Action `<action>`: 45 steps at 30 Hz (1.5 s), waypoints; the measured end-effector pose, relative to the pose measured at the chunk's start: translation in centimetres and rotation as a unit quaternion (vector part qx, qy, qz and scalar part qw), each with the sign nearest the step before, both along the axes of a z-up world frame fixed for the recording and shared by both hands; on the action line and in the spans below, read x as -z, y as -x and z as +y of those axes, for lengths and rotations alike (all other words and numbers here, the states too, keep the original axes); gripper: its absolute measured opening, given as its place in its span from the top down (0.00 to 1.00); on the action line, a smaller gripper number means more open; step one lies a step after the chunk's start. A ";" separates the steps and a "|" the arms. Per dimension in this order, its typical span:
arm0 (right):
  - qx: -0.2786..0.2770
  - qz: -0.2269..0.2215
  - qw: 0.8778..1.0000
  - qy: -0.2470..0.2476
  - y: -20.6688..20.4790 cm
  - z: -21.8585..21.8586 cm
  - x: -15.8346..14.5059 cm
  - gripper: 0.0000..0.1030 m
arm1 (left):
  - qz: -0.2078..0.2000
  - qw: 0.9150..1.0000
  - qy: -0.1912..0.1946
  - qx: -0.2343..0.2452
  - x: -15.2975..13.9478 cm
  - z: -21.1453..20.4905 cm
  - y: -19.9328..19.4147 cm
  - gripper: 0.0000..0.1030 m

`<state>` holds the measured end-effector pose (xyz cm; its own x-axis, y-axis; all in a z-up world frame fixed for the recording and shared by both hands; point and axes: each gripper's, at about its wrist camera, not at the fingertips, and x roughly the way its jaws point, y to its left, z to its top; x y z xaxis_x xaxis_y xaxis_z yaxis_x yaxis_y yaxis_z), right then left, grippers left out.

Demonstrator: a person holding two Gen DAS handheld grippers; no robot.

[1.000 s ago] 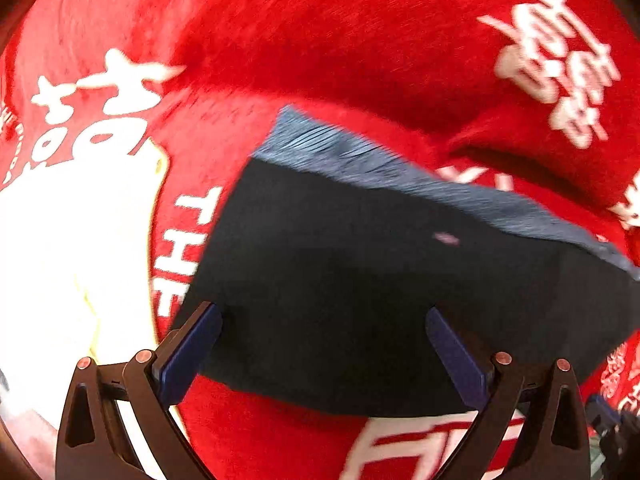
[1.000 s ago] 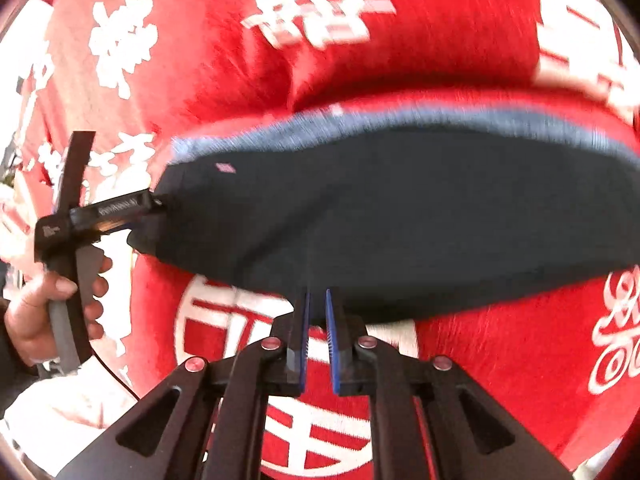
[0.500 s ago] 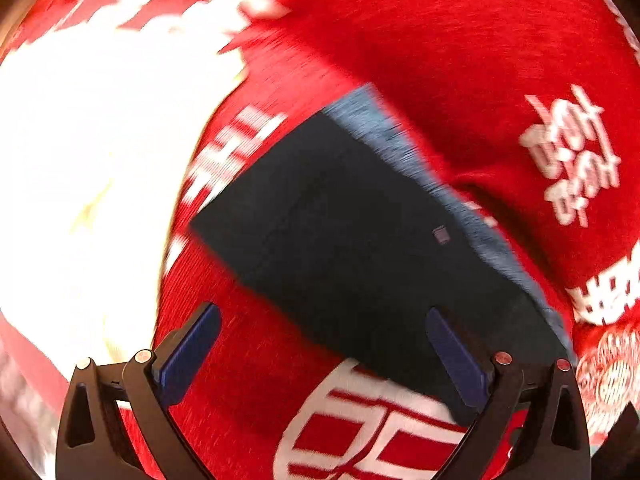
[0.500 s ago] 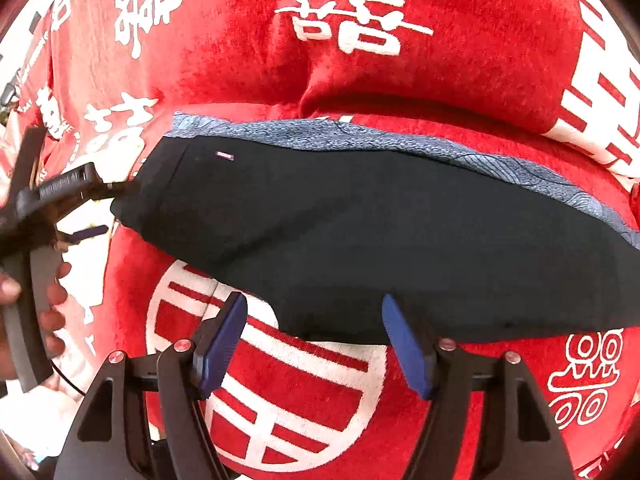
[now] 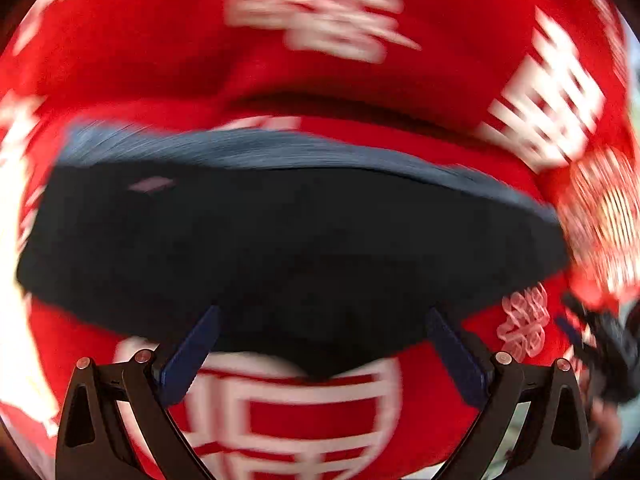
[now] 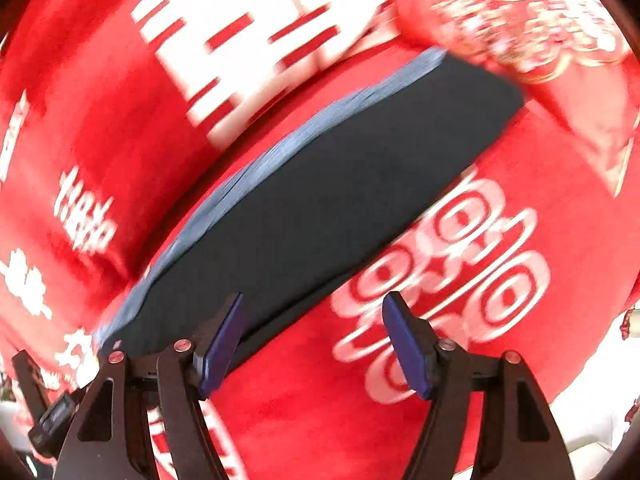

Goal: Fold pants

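The folded dark pants (image 5: 288,240), with a blue-grey band along their far edge, lie flat as a long strip on the red cloth. The left wrist view is blurred. My left gripper (image 5: 322,314) hangs open over the strip's near edge, with nothing between its fingers. In the right wrist view the pants (image 6: 320,200) run slantwise from lower left to upper right. My right gripper (image 6: 314,300) is open just off their near edge, its left finger (image 6: 222,340) over the dark fabric and its right finger over red cloth. It holds nothing.
A red cloth (image 5: 360,80) with large white characters covers the whole surface, with soft ridges behind the pants (image 6: 120,120). The other hand-held gripper (image 6: 48,412) shows at the lower left of the right wrist view. A pale area lies at the lower right (image 6: 592,420).
My right gripper was shut on the pants' near edge; it opened, let go and swung toward their right end. My left gripper stayed open and moved along the pants toward their middle.
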<state>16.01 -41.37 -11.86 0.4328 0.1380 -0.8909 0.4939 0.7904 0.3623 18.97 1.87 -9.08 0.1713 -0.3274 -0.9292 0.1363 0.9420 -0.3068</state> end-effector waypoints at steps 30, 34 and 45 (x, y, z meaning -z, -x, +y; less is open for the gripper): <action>0.056 -0.116 0.980 -0.150 -1.8 -19.4 8.8 0.27 | 0.035 0.995 -0.091 0.031 6.1 -23.2 -6.2 0.12; 0.046 -0.140 0.976 -0.159 -6.3 -20.0 8.6 0.21 | 0.047 0.996 -0.071 0.010 6.5 -22.3 -7.0 0.12; -0.025 -0.114 0.982 -0.151 -8.1 -19.5 9.1 0.69 | 0.045 0.995 -0.093 -0.004 7.2 -21.9 -8.4 0.12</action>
<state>24.11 -60.89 -20.94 0.6028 0.4062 -0.6867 0.3359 0.6516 0.6802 27.39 -20.00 -16.31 0.0855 -0.1482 -0.9853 0.1088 0.9844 -0.1386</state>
